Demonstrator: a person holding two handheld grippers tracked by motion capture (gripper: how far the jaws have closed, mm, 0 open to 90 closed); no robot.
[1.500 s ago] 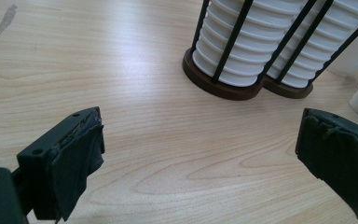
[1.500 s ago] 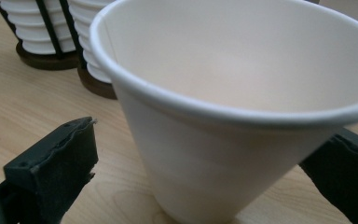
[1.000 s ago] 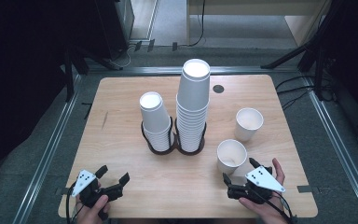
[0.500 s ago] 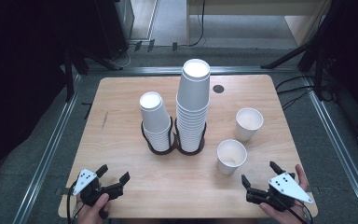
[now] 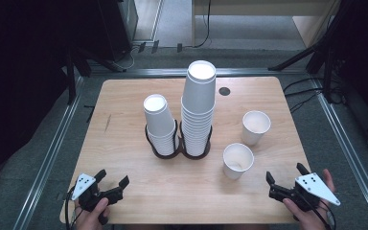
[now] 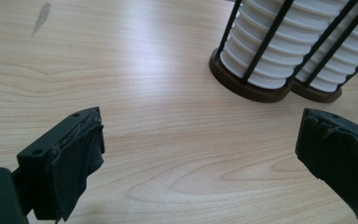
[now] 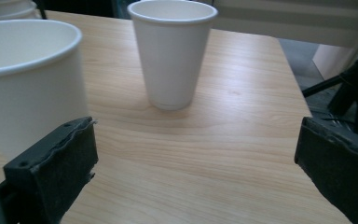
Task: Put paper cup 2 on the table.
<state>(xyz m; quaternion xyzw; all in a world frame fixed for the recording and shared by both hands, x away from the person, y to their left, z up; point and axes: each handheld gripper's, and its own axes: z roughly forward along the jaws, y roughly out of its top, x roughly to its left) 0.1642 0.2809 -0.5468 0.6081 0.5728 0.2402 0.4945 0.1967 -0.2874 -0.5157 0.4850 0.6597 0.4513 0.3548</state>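
Observation:
Two stacks of white paper cups stand upside down in a black wire holder [image 5: 178, 146] mid-table: a short stack [image 5: 159, 122] and a taller stack [image 5: 197, 108]. Two single cups stand upright to the right, a near cup [image 5: 237, 161] [image 7: 25, 79] and a far cup [image 5: 255, 127] [image 7: 171, 51]. My left gripper [image 5: 111, 178] [image 6: 200, 158] rests open at the front left, with nothing between its jaws. At the front right, my right gripper [image 5: 285, 174] [image 7: 196, 168] is open too, a little to the right of the near cup.
The wooden table [image 5: 124, 110] has a dark cable hole [image 5: 224, 91] at the back right and a small grey scuff [image 5: 108, 123] on the left. Metal rails [image 5: 52, 148] run along the table's sides. The holder's base [image 6: 242, 86] lies ahead of the left jaws.
My right gripper has drawn back from the near cup, moving right and toward the front edge. The left gripper has stayed where it was.

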